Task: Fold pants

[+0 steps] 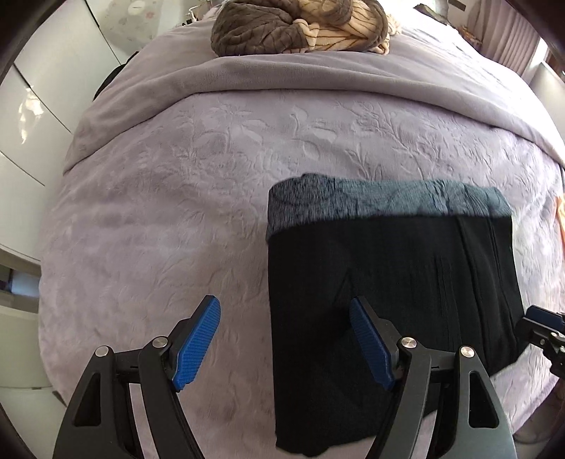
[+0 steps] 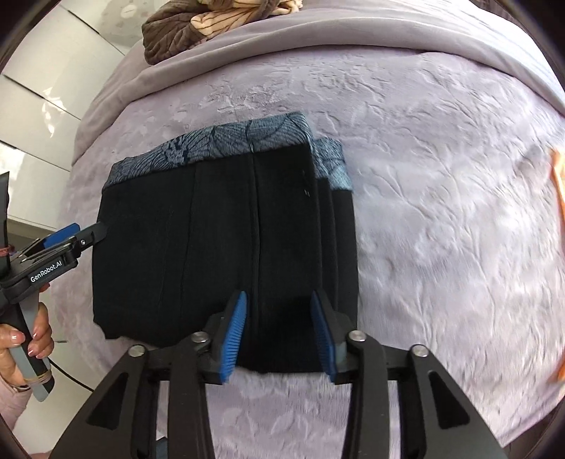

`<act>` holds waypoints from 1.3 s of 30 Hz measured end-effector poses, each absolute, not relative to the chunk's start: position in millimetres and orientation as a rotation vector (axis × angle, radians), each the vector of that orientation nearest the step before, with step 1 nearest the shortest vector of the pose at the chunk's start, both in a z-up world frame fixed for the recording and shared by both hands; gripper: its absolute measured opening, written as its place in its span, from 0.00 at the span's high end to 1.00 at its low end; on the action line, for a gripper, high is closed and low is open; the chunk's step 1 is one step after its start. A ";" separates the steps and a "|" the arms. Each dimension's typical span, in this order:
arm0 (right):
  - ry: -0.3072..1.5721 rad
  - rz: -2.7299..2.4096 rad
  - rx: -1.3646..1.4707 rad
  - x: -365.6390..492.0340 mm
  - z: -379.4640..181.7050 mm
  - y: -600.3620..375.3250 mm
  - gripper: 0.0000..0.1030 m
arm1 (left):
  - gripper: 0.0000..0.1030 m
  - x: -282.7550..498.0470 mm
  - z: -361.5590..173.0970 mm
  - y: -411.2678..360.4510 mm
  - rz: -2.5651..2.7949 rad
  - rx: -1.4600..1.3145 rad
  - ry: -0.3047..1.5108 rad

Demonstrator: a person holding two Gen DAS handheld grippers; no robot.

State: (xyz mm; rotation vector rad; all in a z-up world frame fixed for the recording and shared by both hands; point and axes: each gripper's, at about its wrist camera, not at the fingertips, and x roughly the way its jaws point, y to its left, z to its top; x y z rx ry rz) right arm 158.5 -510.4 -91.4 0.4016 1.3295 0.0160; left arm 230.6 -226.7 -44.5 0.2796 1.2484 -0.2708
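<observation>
On the bed (image 2: 441,212), well short of the brown throw (image 1: 282,28) heaped at its far end, the pants (image 2: 226,247) lie folded into a compact black block, patterned grey waistband on the side toward that throw. Both grippers hover at the near edge — the left gripper (image 1: 282,339) spread wide and empty, the right gripper (image 2: 279,332) part-open astride the hem, gripping nothing. A careless nudge on this plush cover could, I reckon, shear the stacked layers — already stepped at the right edge.

Black left gripper (image 1: 284,339) with ribbed blue pads, silver screws, white "GenRobot.AI" lettering, grey handle
</observation>
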 end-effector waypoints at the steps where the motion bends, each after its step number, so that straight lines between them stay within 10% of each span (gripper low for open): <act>1: 1.332 0.013 0.417 153.8 -89.9 -509.3 0.48 | 0.09 227.1 -42.0 -225.0 -0.274 0.281 1.248; 18: 1.362 -0.007 0.520 96.9 -82.6 -503.1 0.17 | 0.01 182.4 -29.8 -228.4 -0.315 0.317 1.334; 39: 1.321 0.035 0.504 93.3 -47.6 -516.5 0.16 | 0.01 150.8 -6.4 -230.6 -0.284 0.301 1.367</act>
